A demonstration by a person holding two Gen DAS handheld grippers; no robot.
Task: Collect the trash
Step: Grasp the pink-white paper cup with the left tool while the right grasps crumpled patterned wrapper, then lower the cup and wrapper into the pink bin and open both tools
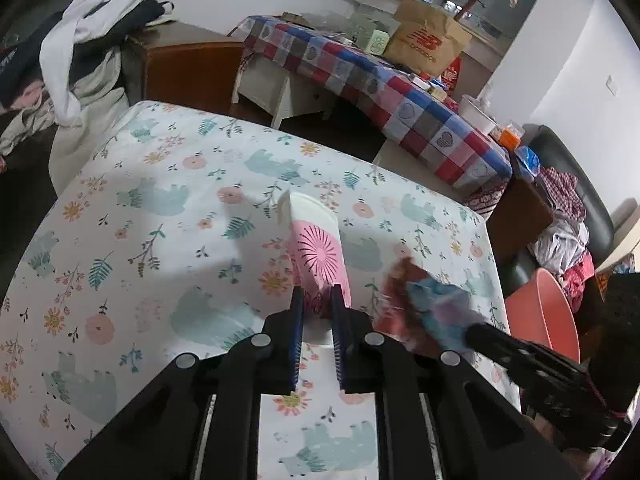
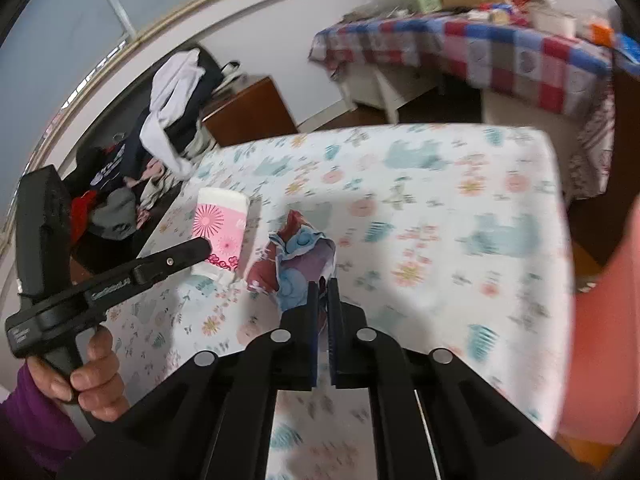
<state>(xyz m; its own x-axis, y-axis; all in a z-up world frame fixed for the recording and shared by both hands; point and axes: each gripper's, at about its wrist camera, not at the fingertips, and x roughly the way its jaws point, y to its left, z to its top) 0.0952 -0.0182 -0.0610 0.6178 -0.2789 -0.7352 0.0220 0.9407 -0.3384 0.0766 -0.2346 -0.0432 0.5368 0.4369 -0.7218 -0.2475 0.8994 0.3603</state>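
The left gripper (image 1: 318,300) pinches the pink tissue pack (image 1: 318,248); the right gripper (image 2: 323,290) pinches the crumpled wrapper (image 2: 296,256) just right of that pack. Both should lift straight off the floral tablecloth (image 1: 160,200). The orange basin (image 1: 544,312) waits right of the pack, beyond the table edge; nothing blocks.

Floral bear-print tablecloth (image 1: 168,216) centre, heap of clothes (image 1: 80,40) at ten o'clock, checked tablecloth (image 1: 360,80) and brown paper bag (image 1: 428,40) at one o'clock, wooden cabinet (image 1: 188,68) at eleven o'clock.
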